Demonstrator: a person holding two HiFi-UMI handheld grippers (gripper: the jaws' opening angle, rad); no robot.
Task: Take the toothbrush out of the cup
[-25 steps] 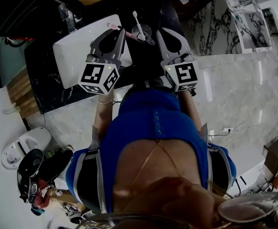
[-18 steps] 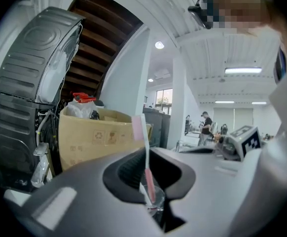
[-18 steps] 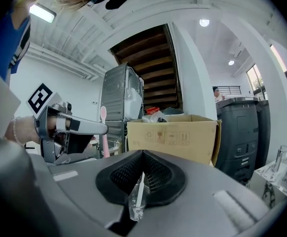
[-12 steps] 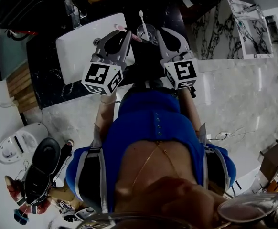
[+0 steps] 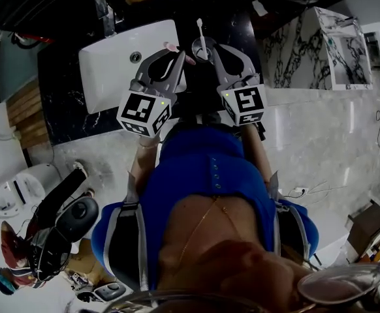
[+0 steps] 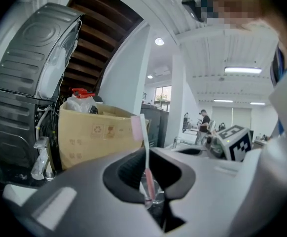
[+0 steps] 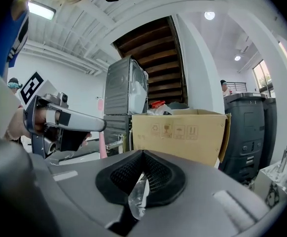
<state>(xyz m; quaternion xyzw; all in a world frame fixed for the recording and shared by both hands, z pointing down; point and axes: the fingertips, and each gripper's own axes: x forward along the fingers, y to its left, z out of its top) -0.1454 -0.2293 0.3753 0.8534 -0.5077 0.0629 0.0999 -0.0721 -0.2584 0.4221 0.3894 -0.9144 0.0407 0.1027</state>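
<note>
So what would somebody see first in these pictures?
Probably the toothbrush standing in the cup on the black counter beside the white sink, pinched by the left tongs. Then the right tongs closed at the cup's rim, and the big cardboard box beyond them.

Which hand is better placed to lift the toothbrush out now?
Left. The left hand-held gripper has its jaws on the toothbrush handle; the right hand-held gripper is clamped on the cup, steadying it.

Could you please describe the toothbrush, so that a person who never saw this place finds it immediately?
Look at the black counter with the white sink. Right of the sink stands a clear cup; the toothbrush is the only thing standing upright in it.
</note>
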